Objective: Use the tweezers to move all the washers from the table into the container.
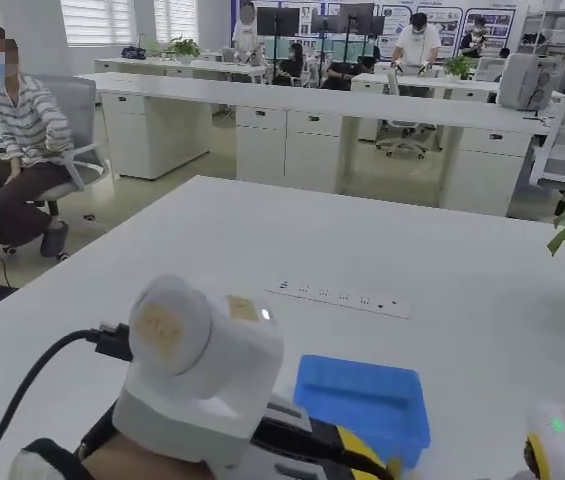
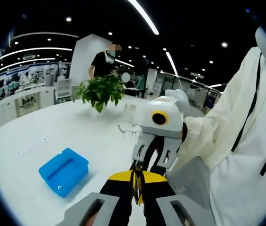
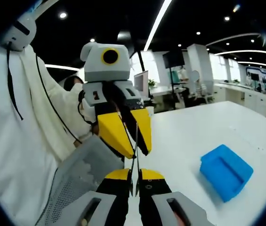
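- Two tips meet: left claw (image 2: 137, 181) and right claw (image 3: 135, 178), each pinched on the thin tweezers (image 3: 136, 141)
- Blue container (image 3: 225, 172) sits well aside on the bench (image 3: 194, 127)
- Tweezer ends are hard to make out

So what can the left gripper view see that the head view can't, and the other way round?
Left gripper view: tweezers pinched in its own yellow fingers, the right gripper seen head-on, and the wearer's white hooded top. Head view: a seated person in a striped shirt and a flush socket strip. Both: the blue container on the white table.
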A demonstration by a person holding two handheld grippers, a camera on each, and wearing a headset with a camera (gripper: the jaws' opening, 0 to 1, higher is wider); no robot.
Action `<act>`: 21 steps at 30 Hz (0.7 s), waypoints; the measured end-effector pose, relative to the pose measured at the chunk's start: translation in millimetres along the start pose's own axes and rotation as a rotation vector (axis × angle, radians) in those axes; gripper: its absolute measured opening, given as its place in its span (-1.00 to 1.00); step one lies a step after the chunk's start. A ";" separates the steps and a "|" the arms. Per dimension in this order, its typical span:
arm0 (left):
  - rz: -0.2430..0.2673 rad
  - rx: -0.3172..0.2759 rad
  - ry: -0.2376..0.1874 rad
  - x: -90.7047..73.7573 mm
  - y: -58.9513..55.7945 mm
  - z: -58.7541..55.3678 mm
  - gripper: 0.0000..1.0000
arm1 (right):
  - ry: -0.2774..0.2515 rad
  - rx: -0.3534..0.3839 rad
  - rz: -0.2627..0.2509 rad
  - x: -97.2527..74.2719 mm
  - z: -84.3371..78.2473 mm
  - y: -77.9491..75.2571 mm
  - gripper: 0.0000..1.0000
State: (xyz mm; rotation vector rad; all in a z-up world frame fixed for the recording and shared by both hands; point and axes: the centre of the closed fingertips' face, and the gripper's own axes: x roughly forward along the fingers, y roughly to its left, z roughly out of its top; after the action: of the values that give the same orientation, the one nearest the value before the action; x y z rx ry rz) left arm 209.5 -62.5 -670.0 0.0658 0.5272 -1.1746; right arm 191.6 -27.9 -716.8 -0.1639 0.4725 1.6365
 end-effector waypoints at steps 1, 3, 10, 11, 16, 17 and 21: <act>0.002 0.008 0.008 0.5 0.6 -0.4 -0.99 | 0.013 -0.006 0.013 -0.5 -2.6 1.5 -0.95; -0.023 0.037 0.038 1.1 -2.8 -3.6 -1.00 | 0.047 -0.002 0.039 -2.0 -9.4 4.8 -0.95; -0.021 0.046 0.106 6.7 -1.6 -13.9 -1.00 | 0.132 0.019 0.049 -3.2 -23.5 -0.6 -0.93; -0.017 0.051 0.111 7.6 -0.7 -14.8 -1.00 | 0.150 0.007 0.037 -2.4 -25.1 -3.6 -0.93; 0.025 0.139 0.161 9.3 10.0 -23.4 -1.00 | 0.218 -0.022 -0.006 0.8 -30.7 -16.5 -0.91; 0.030 0.152 0.180 9.3 12.4 -26.8 -1.00 | 0.256 -0.014 -0.019 1.1 -34.7 -21.0 -0.91; 0.061 0.244 0.225 11.1 22.7 -34.1 -1.00 | 0.325 -0.111 -0.067 4.8 -41.3 -33.7 -0.92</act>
State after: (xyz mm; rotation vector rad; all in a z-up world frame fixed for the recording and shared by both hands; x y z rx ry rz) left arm 220.6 -52.1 -709.7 0.4249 0.5721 -1.1739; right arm 216.9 -38.1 -762.9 -0.5294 0.6156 1.5768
